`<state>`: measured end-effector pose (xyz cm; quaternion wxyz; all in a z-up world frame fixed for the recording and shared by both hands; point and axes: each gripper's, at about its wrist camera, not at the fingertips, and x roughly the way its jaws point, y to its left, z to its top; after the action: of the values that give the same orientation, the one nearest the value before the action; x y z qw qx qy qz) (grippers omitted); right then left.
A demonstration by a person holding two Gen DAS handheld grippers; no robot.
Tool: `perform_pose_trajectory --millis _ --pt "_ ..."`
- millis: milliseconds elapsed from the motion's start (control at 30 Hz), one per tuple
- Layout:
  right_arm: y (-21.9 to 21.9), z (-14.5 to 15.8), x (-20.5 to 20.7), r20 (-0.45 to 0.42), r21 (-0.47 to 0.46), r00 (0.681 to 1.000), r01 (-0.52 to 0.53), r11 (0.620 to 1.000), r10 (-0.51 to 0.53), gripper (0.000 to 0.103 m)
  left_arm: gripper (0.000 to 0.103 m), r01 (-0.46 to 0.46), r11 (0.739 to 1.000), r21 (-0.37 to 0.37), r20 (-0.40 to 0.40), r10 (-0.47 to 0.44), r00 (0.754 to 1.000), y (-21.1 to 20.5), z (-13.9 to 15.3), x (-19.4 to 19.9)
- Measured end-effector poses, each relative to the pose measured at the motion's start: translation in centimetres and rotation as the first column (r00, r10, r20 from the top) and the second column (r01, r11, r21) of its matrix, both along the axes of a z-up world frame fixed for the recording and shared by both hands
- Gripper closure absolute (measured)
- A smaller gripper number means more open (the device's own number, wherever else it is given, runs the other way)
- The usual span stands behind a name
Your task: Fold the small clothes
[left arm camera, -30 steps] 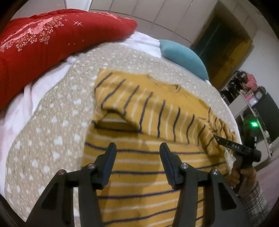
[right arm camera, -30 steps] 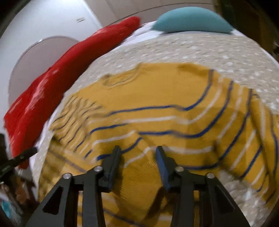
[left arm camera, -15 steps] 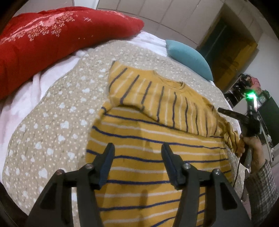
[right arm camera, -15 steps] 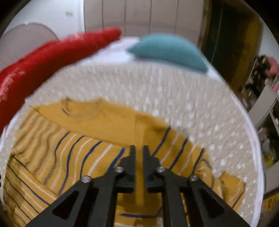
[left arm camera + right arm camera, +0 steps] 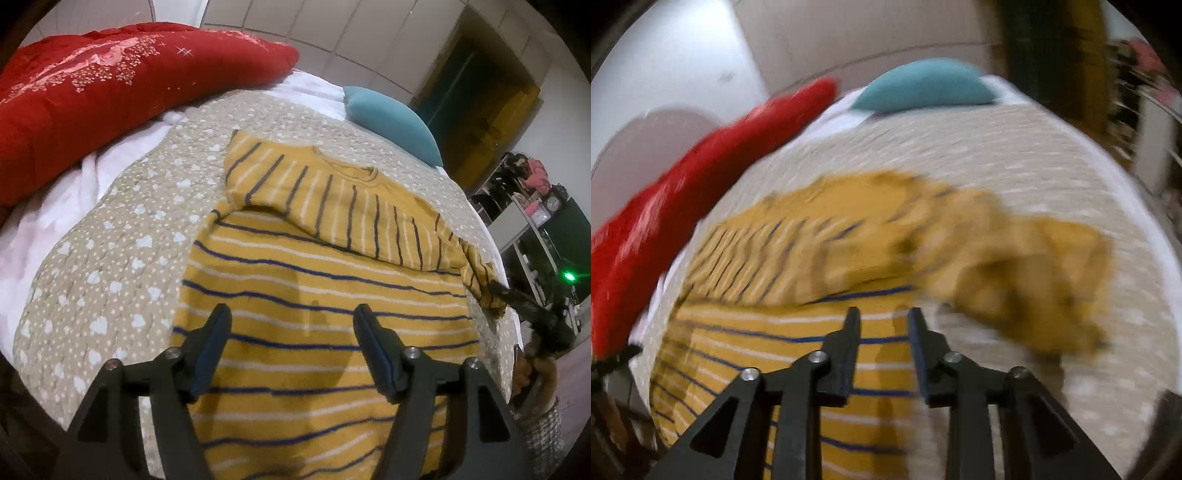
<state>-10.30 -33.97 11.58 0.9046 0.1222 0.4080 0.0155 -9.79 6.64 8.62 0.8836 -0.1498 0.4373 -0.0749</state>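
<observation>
A mustard sweater with navy and white stripes (image 5: 317, 280) lies on the bed cover, one sleeve folded across its chest. My left gripper (image 5: 291, 314) is open and empty above the sweater's lower body. In the left wrist view my right gripper (image 5: 496, 290) sits at the bunched right sleeve (image 5: 480, 284); its grip is hidden there. In the blurred right wrist view the right gripper (image 5: 882, 314) has its jaws apart over the sweater (image 5: 798, 332), with the crumpled sleeve (image 5: 1027, 280) lying ahead to the right, apart from the fingers.
The sweater lies on a beige quilt with white hearts (image 5: 122, 251). A red duvet (image 5: 92, 92) lies at the back left, a teal pillow (image 5: 391, 122) at the back. Shelves and clutter (image 5: 532, 206) stand past the bed's right edge.
The right gripper, shut half a second ago, now has its jaws apart and has swung left. The right sleeve lies crumpled at the side. The left gripper has drawn back slightly.
</observation>
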Motion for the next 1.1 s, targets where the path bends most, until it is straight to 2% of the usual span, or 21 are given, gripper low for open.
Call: perform_pose_trajectory --millis 67,167,333,467,500,533,567,667,733,800,933,1000,1100 --pt "-3.9 0.7 -1.3 0.016 -0.025 0.995 0.097 0.995 -0.096 0.06 0.034 -0.006 1.0 -0.007 -0.009 0.006 1.0 0.0 -0.2 -0.4" --pt "-8.5 1.3 -2.3 0.011 -0.046 0.981 0.194 0.98 -0.194 0.06 0.034 -0.005 1.0 -0.02 -0.035 0.004 0.999 -0.6 -0.7 -0.7" --pt "-8.5 0.8 0.8 0.004 -0.111 0.99 0.14 0.984 -0.141 0.06 0.034 0.023 0.999 -0.025 -0.064 -0.025 0.998 -2.6 -0.7 -1.1" --pt "-7.6 -2.3 4.4 -0.064 -0.178 0.991 0.104 0.979 -0.117 0.059 0.034 0.045 0.999 0.002 -0.055 -0.045 0.997 -3.7 0.1 -1.7" --pt "-7.8 -3.3 5.5 -0.097 -0.192 0.989 0.093 0.977 -0.114 0.068 0.034 0.048 0.999 0.011 -0.058 -0.047 0.997 -3.8 0.3 -1.9" --pt "-7.7 -4.3 6.2 -0.128 -0.189 0.985 0.086 0.978 -0.112 0.085 0.034 0.049 0.999 0.016 -0.058 -0.048 0.997 -3.9 0.5 -2.0" --pt "-8.1 -4.8 6.5 -0.142 -0.183 0.983 0.09 0.979 -0.116 0.097 0.034 0.05 0.999 0.018 -0.056 -0.049 0.997 -3.9 0.6 -2.1" --pt "-11.3 -2.6 4.6 -0.043 -0.066 0.981 0.188 0.98 -0.191 0.098 0.034 0.052 0.998 0.025 -0.043 -0.051 0.998 -3.7 1.1 -2.4" --pt "-14.7 -0.3 2.2 0.033 0.009 0.953 0.3 0.954 -0.3 0.098 0.034 0.049 0.999 0.021 -0.042 -0.048 0.998 -3.5 1.1 -2.2" --pt "-17.8 1.2 -0.3 0.069 0.01 0.913 0.402 0.915 -0.402 0.098 0.034 0.051 0.999 0.004 -0.042 -0.05 0.998 -3.6 1.0 -2.0" --pt "-23.6 2.3 -4.9 0.084 -0.045 0.809 0.587 0.809 -0.582 0.098 0.034 0.072 0.997 -0.011 -0.055 -0.073 0.996 -4.5 0.4 -1.8" --pt "-26.3 1.9 -7.3 0.067 -0.012 0.765 0.643 0.766 -0.641 0.098 0.034 0.081 0.997 -0.013 -0.066 -0.082 0.994 -5.0 0.0 -1.7" --pt "-28.0 1.2 -9.0 0.041 0.039 0.744 0.666 0.745 -0.667 0.098 0.034 0.089 0.996 -0.016 -0.071 -0.09 0.993 -5.2 -0.2 -1.6"
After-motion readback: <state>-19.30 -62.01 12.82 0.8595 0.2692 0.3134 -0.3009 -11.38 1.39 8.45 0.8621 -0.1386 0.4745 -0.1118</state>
